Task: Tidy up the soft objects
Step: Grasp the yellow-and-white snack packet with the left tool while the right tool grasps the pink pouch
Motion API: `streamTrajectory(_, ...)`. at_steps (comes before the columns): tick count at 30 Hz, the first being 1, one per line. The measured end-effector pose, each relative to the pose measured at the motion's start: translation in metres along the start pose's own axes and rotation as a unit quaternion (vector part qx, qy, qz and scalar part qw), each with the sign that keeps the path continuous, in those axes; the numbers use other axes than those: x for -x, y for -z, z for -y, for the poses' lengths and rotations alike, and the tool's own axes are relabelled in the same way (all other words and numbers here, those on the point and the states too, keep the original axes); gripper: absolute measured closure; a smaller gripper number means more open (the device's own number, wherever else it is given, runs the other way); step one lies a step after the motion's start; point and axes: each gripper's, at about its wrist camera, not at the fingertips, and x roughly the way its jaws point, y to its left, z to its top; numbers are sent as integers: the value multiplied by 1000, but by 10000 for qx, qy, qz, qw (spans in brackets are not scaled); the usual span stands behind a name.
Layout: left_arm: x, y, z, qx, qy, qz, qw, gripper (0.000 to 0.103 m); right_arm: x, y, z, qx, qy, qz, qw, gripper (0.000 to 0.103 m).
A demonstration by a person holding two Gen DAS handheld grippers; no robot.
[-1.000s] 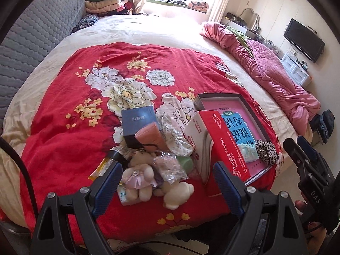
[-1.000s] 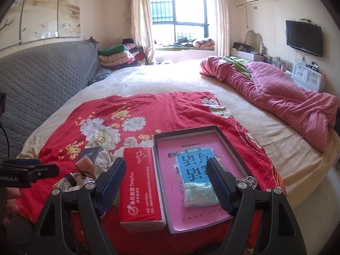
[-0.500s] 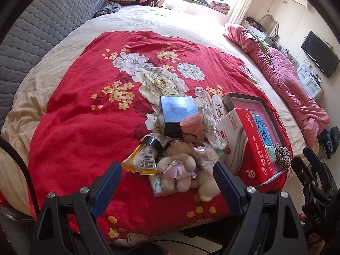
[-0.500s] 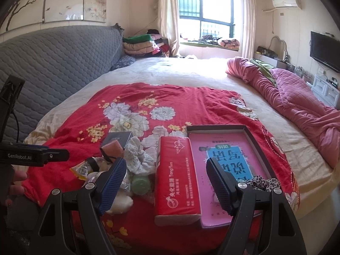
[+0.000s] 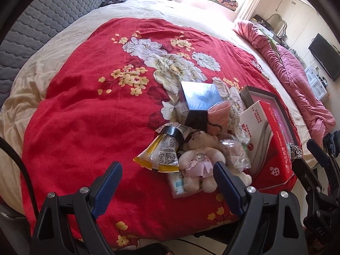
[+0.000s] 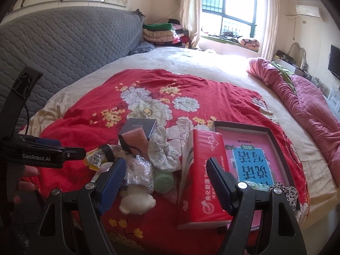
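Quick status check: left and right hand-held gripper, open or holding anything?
Left hand-held gripper: open, nothing held, above the cream plush bear.
Right hand-held gripper: open, nothing held.

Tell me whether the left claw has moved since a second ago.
Yes. The left claw has come down and in toward the teddy bear, which looms larger against the red quilt.

The left half of the red floral quilt (image 5: 85,114) lies bare, giving open passage. On the near right a crowded heap blocks the way: a plush bear (image 5: 199,159), a yellow snack packet (image 5: 161,155), a dark box (image 5: 199,104) and an upright red tissue pack (image 6: 204,176), apparently touching the shallow tray (image 6: 274,136) beyond it.
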Motion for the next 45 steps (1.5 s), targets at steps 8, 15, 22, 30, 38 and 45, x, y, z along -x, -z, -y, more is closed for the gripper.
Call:
streamTrajectory(8, -36, -2, -30, 185, 106, -264, 9994, 16, -26, -5, -17, 278, -152, -86, 9995, 24)
streamTrajectory(15, -57, -14, -36, 317, 400, -328, 9982, 16, -50, -11, -18, 324, -150, -198, 9992, 24)
streamTrajectory(22, -72, -26, -34, 201, 510, -367, 9978, 16, -77, -22, -24, 679, -224, -228, 9972, 24)
streamTrajectory(30, -93, -33, -33, -3, 651, -501, 9966, 16, -112, -28, -31, 1109, -290, -393, 9926, 24)
streamTrajectory(38, -102, -33, -40, 57, 986, -526, 9937, 21, -133, -31, -44, 1332, -379, -448, 9894, 24)
streamTrajectory(45, -101, -32, -43, 40, 1161, -493, 9920, 29, -153, -31, -51, 1544, -321, -530, 9861, 24)
